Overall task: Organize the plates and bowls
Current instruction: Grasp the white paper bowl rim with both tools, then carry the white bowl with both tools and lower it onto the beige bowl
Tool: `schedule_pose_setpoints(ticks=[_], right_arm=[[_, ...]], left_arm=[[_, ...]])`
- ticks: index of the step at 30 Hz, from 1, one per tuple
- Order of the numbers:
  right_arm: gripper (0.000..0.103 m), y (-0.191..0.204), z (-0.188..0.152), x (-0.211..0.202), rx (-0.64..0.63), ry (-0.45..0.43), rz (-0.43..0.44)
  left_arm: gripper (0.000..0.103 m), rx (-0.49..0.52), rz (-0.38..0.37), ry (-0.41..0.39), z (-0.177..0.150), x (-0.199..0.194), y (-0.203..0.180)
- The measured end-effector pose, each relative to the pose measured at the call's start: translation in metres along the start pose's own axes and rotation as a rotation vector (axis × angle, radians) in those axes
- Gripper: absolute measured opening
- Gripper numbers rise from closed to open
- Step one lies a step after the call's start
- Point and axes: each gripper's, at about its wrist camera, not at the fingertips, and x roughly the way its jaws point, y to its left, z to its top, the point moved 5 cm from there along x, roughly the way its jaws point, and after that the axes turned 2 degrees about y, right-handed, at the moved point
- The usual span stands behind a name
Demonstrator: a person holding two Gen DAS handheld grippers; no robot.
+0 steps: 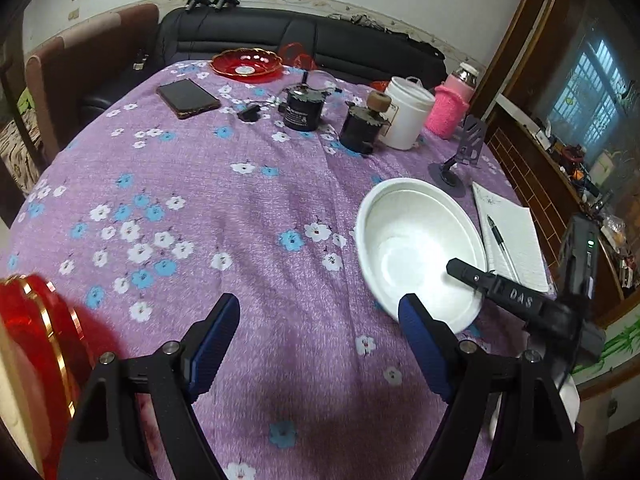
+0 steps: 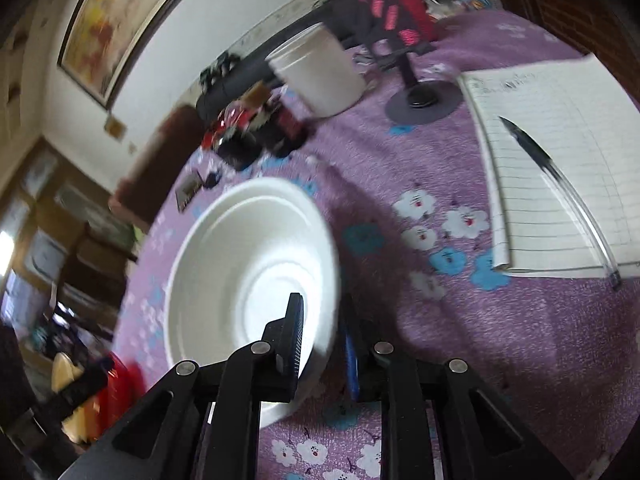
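**A:** How far along are you?

**B:** Early, by my reading. Your right gripper (image 2: 322,334) has pinched the near rim of the white bowl (image 1: 416,240), one finger inside, one outside. The bowl sits on the purple flowered tablecloth (image 1: 224,184), just beside the lined notebook (image 1: 516,236).

**A:** And your left gripper (image 1: 320,344)?

**B:** Spread wide, holding nothing. Left of the bowl, at the cloth's near edge, is a glossy red gold-rimmed dish (image 1: 36,344); far across from the bowl lies a scalloped red plate (image 1: 247,64). Nothing is stacked yet.

**A:** Materials?

**B:** The bowl looks matte, thin-walled and smooth; the cloth fuzzy.
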Motion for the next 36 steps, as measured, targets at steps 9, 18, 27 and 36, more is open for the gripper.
schedule_pose_setpoints(ticks=[9,18,27,36], right_arm=[[0.020,0.001,-0.003,0.007,-0.015,0.020,-0.019],[0.020,0.002,-0.002,0.016,-0.026,0.040,-0.034],[0.021,0.005,-0.003,0.018,-0.036,0.040,-0.030],[0.021,0.021,-0.003,0.003,-0.065,-0.018,0.044]], left_arm=[[0.067,0.056,0.027,0.030,0.031,0.048,-0.020],[0.041,0.060,0.024,0.118,0.036,0.099,-0.027],[0.009,0.062,0.026,0.111,0.035,0.097,-0.032],[0.009,0.085,0.050,0.053,0.032,0.069,-0.032]])
